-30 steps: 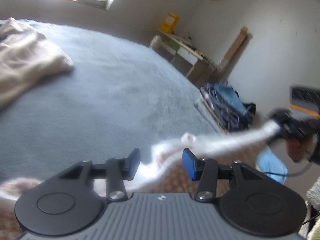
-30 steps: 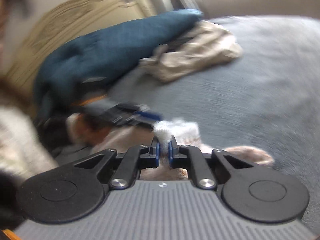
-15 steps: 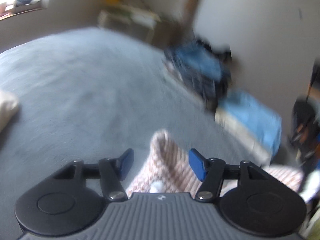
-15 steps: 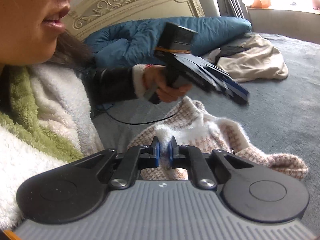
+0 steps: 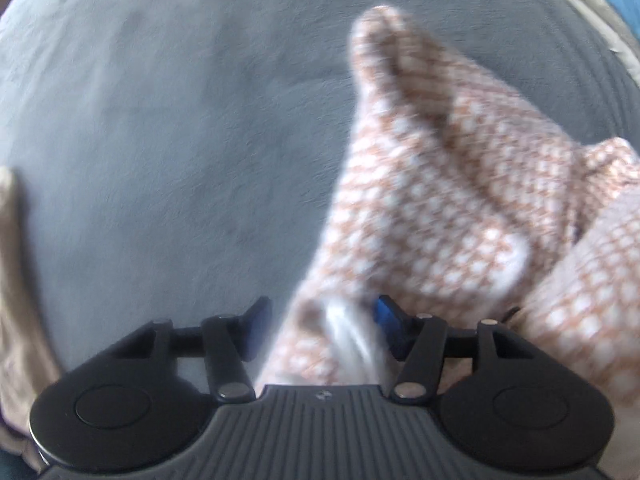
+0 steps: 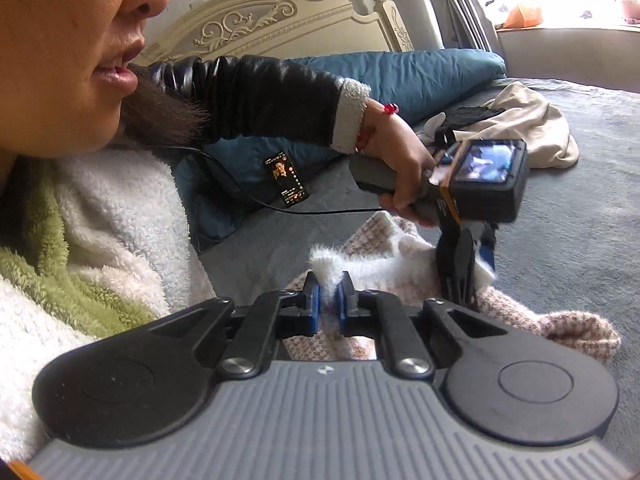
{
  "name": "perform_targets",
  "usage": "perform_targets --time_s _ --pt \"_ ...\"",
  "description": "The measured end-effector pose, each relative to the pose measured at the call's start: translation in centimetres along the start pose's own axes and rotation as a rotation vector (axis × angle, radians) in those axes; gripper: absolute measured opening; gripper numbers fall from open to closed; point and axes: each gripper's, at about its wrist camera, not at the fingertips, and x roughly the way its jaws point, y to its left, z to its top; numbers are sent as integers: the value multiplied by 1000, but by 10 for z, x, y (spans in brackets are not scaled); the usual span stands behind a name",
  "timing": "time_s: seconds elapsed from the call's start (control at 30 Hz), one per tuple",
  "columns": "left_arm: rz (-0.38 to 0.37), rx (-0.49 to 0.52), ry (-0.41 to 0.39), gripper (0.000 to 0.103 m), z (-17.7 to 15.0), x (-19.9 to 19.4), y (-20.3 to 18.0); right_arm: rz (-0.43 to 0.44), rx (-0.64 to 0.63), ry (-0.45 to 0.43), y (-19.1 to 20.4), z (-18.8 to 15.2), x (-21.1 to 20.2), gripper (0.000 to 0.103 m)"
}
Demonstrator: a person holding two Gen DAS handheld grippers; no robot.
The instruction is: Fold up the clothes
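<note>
Jaws first: my right gripper is pinched tight on the white fuzzy trim of the pink-and-white knit garment; my left gripper points down over the same garment w/ jaws part spread and closing, cloth and a white edge between the blue pads, not pressed from what I can see (blurry there).

Garment lies rumpled on the grey bedspread, filling 1 to 5 o'clock in the left wrist view. No fold made yet, I'd say: still getting two grips to spread it. Flattening and all folds remain.

Right wrist view adds what left lacks: the person's hand on the left tool, a phone at 10 o'clock, a beige garment at 2 o'clock, teal duvet and headboard behind. Left wrist view alone shows the knit's check pattern from overhead.
</note>
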Motion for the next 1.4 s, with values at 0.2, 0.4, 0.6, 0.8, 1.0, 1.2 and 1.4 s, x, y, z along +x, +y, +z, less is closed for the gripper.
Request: perform_targets --time_s 0.2,0.4,0.6,0.8,1.0,1.2,1.4 --pt "10 -92 32 60 -25 0 28 0 6 -13 -4 -1 -3 8" --pt "56 -208 32 56 -36 -1 65 -20 10 -22 -10 2 -2 7" --pt "78 -429 -161 56 -52 -21 116 -91 47 -45 -49 7 -7 7" --pt "138 -743 -460 58 -114 -67 153 -185 225 -78 -144 -6 -12 7" --pt "107 -890 -663 58 -183 -89 127 -217 537 -92 -243 -56 10 8" --pt "204 -927 -718 64 -253 -81 80 -256 670 -146 -261 -79 8 21" --pt "196 -1035 -665 64 -317 -36 57 -453 498 -211 -226 -52 -14 26"
